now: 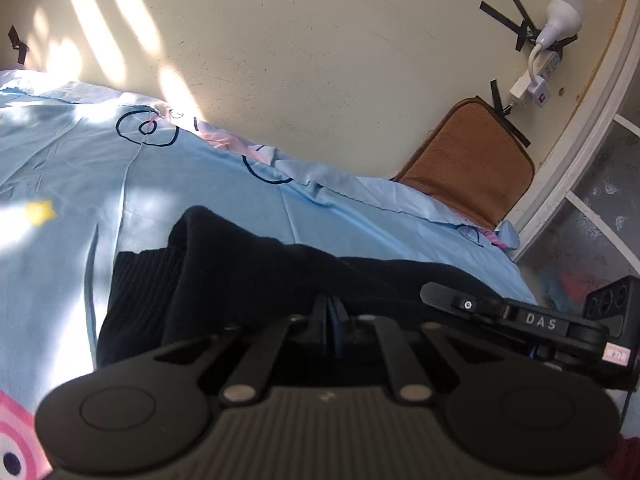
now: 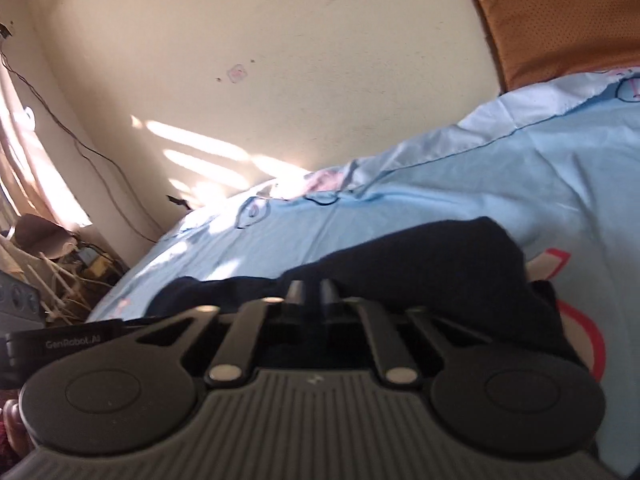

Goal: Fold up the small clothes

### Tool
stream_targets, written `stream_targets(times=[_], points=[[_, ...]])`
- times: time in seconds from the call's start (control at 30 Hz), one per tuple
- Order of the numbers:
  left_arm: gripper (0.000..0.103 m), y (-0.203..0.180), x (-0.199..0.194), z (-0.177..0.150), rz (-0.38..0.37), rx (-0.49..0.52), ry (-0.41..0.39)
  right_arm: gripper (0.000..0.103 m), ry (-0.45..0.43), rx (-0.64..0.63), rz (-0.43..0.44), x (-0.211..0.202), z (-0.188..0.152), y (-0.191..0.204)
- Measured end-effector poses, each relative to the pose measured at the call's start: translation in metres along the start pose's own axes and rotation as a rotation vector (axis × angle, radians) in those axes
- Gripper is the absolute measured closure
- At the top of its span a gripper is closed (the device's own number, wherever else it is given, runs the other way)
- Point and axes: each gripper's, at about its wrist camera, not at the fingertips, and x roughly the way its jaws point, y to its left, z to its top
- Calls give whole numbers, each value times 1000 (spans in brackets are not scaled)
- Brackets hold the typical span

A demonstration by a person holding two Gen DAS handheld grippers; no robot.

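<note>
Both the left gripper (image 1: pixel 333 312) and right gripper (image 2: pixel 312 292) had their jaws together at the near edge of the dark garment (image 1: pixel 248 264), though whether either pinched cloth could not be told, so lifting evenly seemed wise.

Blue bedsheet (image 1: pixel 200 184) (cartoon-printed) carries a dark garment (image 1: pixel 240 264).

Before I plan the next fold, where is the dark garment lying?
The dark garment lies on the light blue bedsheet, directly ahead of both grippers in both wrist views, nearer than the brown cushion against the wall.
</note>
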Motion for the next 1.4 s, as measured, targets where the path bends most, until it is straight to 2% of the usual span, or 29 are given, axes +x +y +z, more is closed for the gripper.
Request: stream_targets(times=[0.07,0.27,0.43,0.67,0.87,1.07,1.23,1.3,1.37,1.4], points=[[97,12,-5,0,-40,-54,3,103,-25,55,35,-6,-2,-8],[97,-2,-5,-6,6,60,-47,102,-52,-76,-40,-6,-7,14],[97,1,-6,-4,-12,44,-49,102,-54,-67,-29,-6,-7,10],[97,-7,-6,-7,10,94,-59,102,-56,-62,-21,-6,-7,10],[91,-15,-7,-9,27,149,-69,101,-58,-54,-11,-7,-7,9],[77,-26,-9,-14,39,219,-83,101,-59,-48,-1,-7,-6,8],[45,-42,-14,-22,56,329,-116,95,-67,-47,20,-9,-7,8],[41,-46,-16,-24,70,351,-128,91,-73,-48,34,-11,-7,7],[41,-46,-17,-24,78,350,-133,85,-86,-56,43,-14,-8,9],[41,-46,-18,-24,83,348,-135,79,-97,-63,46,-15,-8,11]])
